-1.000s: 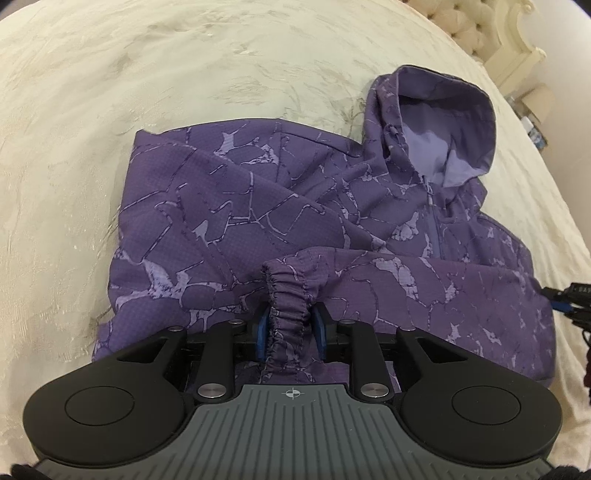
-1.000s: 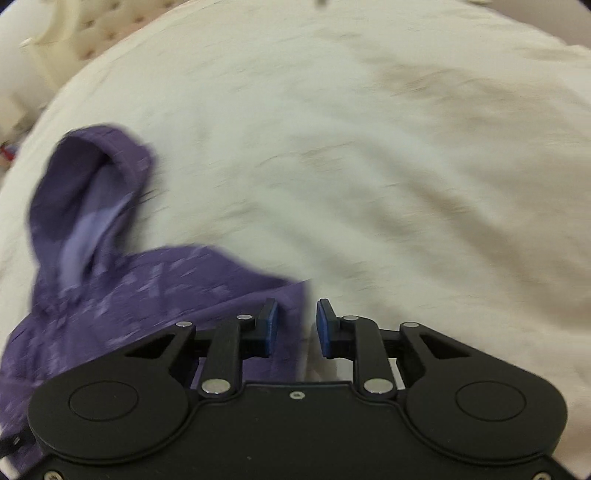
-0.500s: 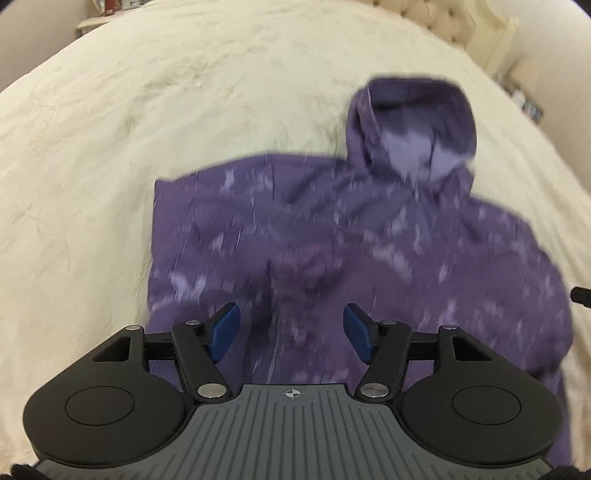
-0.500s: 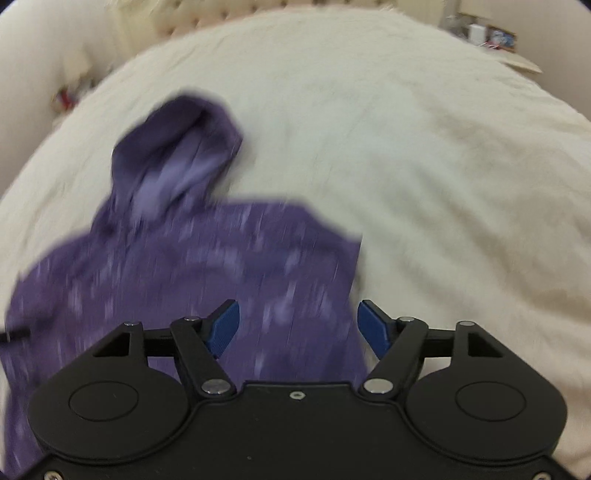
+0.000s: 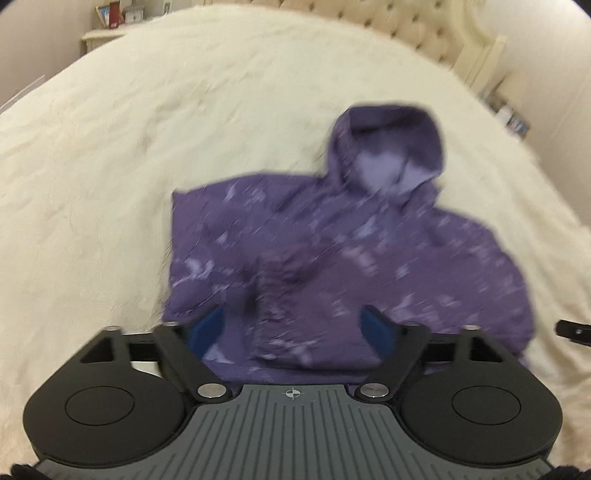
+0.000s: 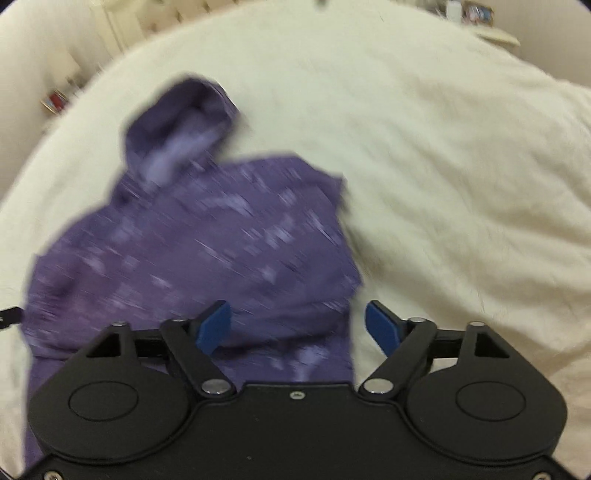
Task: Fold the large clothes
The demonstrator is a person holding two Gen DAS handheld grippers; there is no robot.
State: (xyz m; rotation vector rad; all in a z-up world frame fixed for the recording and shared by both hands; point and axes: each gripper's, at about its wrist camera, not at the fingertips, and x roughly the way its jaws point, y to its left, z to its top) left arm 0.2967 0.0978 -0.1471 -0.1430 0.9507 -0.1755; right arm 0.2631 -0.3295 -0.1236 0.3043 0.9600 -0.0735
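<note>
A purple patterned hooded jacket (image 5: 351, 258) lies on the cream bedspread with its sleeves folded in over the body and its hood (image 5: 391, 147) at the far end. My left gripper (image 5: 291, 332) hangs above the jacket's near part, jaws still opening wide, nothing between the blue pads; the gathered sleeve cuff (image 5: 273, 288) lies below them. In the right wrist view the same jacket (image 6: 207, 254) fills the left half. My right gripper (image 6: 299, 326) hovers over the jacket's right edge, jaws opening, nothing held. Both views are blurred by motion.
The cream bedspread (image 5: 129, 166) spreads wide on all sides (image 6: 461, 184). A tufted headboard (image 5: 436, 33) stands beyond the hood. A bedside table (image 5: 107, 33) with small items is at far left. The other gripper's tip (image 5: 574, 330) pokes in at right.
My left gripper let go of the sleeve cuff, opened wide and rose back from the jacket. My right gripper opened too and swung left over the jacket's right side.
</note>
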